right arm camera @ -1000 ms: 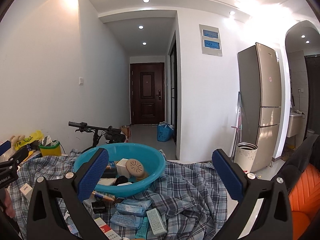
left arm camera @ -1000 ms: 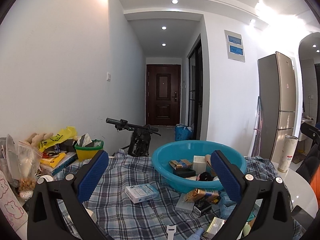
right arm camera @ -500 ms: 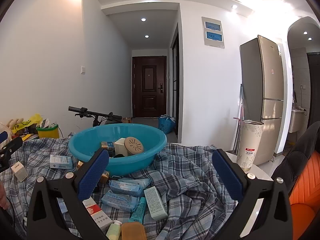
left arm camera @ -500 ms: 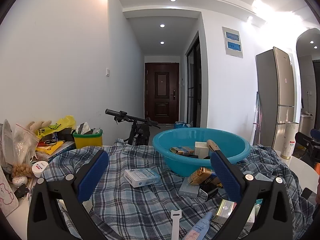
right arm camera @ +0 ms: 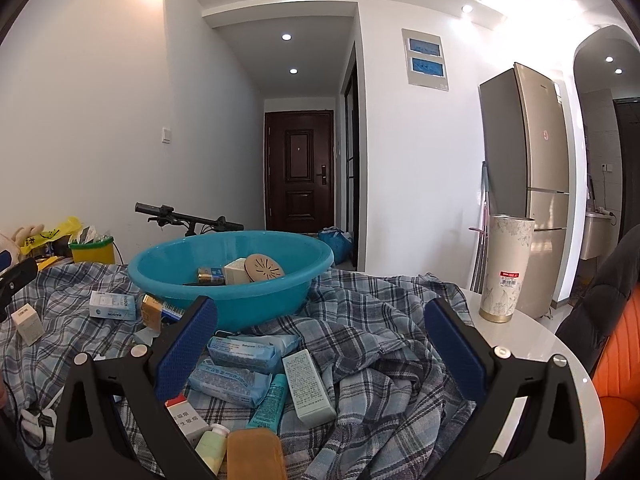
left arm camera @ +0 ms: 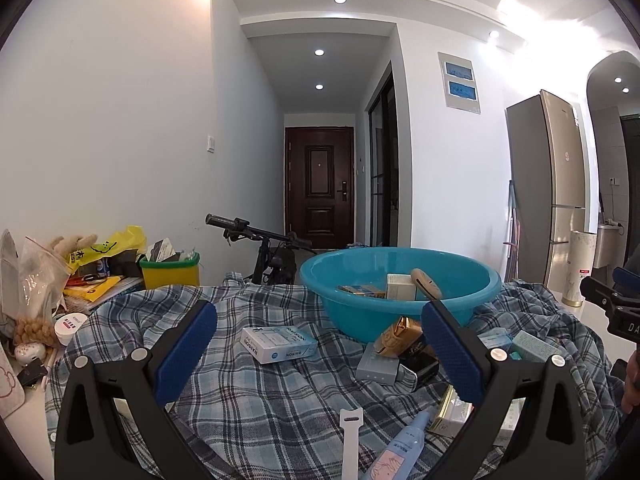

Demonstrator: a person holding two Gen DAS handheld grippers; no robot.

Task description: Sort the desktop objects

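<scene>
On the desk's plaid cloth (left arm camera: 248, 400), the wide-open, empty left gripper (left arm camera: 318, 344) faces a white box (left arm camera: 279, 344), the teal basin (left arm camera: 400, 280) stands mid-desk, and the wide-open, empty right gripper (right arm camera: 320, 340) overhangs 2 blue packets (right arm camera: 240, 364).

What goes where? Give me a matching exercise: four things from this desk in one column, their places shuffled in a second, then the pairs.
Things
1. round beige disc
2. white RAISON box
3. tall patterned cup
4. yellow bin with green rim

Places
A. on the bare white tabletop
B. inside the blue basin
C. by the wall, beyond the cloth
D. flat on the plaid cloth

Pairs: 1-B, 2-D, 3-A, 4-C
</scene>
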